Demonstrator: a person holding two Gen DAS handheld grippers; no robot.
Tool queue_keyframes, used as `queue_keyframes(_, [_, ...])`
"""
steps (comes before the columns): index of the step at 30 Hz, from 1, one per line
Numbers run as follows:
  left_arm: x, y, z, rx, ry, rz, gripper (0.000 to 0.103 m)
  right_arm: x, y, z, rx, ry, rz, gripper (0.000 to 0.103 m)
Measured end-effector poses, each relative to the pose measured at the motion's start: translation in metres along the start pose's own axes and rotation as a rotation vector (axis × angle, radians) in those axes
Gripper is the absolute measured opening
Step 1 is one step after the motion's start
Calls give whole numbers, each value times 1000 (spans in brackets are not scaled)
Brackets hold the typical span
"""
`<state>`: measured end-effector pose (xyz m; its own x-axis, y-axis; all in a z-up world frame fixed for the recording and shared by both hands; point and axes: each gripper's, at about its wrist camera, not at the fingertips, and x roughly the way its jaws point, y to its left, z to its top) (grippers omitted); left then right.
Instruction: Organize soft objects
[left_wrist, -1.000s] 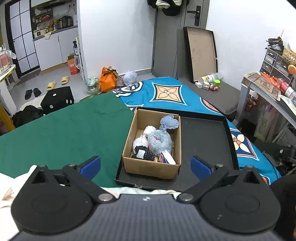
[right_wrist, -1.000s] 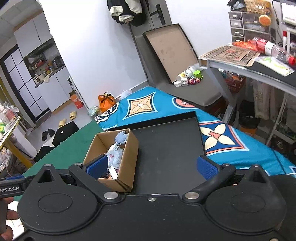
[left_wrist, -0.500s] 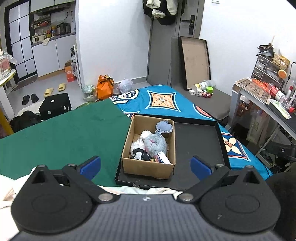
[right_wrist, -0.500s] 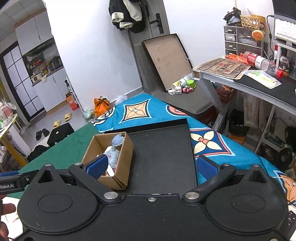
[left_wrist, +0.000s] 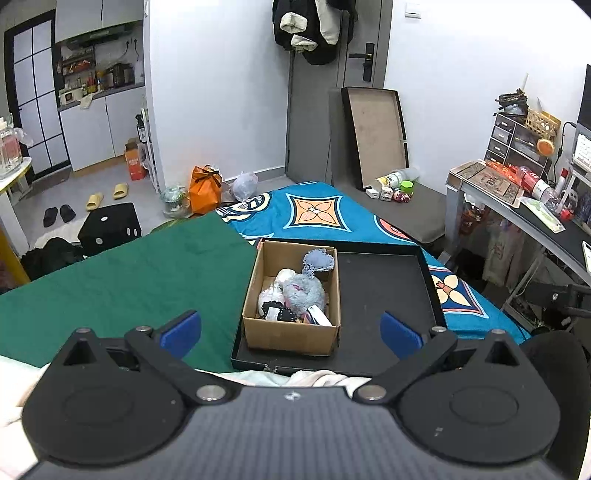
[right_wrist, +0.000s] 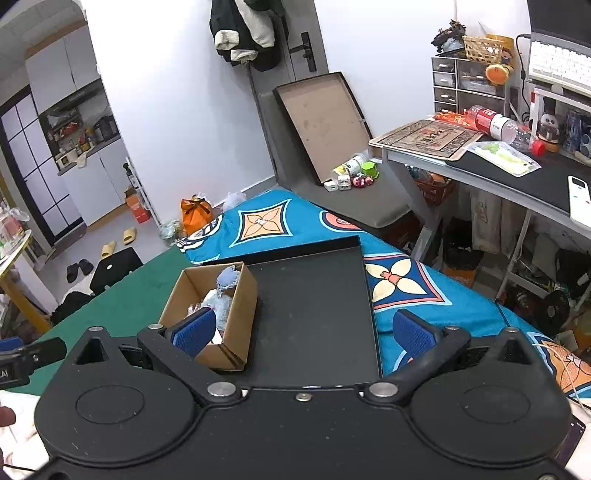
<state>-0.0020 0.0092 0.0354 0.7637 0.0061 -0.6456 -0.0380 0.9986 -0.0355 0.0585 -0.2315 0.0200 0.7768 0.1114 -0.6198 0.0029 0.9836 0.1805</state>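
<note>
1. Hidden or unclear: the box (left_wrist: 291, 295) held a heap of soft toys (left_wrist: 295, 295); only a grey-blue plush (left_wrist: 304, 291) and some white pieces could be made out, the rest overlapped. In the right wrist view the near box wall and the tool's left pad covered most of the contents. The near edge of the tray (left_wrist: 384, 295) was cut off by pale cloth (left_wrist: 314, 378) and the tool bodies.
2. Left tool (left_wrist: 291, 329): released, blue pads wide apart, nothing between them; held above and short of the box.
3. Right tool (right_wrist: 304, 330): also released and empty, above the bare part of the tray.
4. Box sat in the tray's left part, against its left wall; toys lay inside the box.
5. Versus 1.0 s ago: both views sat higher and farther back; box and tray looked smaller, more room was in frame. Box, tray and toys had not shifted. Both tools stayed spread.
6. Surface: tray lay on a bed, on a blue patterned sheet (left_wrist: 317, 214) beside a green cloth (left_wrist: 129, 280).
7. Room: white walls, grey door (left_wrist: 317, 110) with coats, a second tray (left_wrist: 376, 133) leaning on the wall, cluttered counter (right_wrist: 517, 166) at right, slippers on the floor.
</note>
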Motion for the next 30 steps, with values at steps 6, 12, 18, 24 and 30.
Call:
queue_keyframes(6, [-6,1,-1,-1,-14,4,103,-6,4,0,-8,-8,14,103])
queue_keyframes(12, [-10,2,-2,-9,-26,3,103,-9,8,-1,-26,-13,2,103])
queue_keyframes(18, [-11,1,-3,-6,-25,0,103,-11,11,-2,-27,-15,0,103])
queue_keyframes(24, [-12,1,-3,-6,-23,0,103,-11,12,-4,-34,-13,5,103])
queue_keyframes(30, [-13,1,-2,-14,-24,1,103,-12,13,-4,-42,-10,6,103])
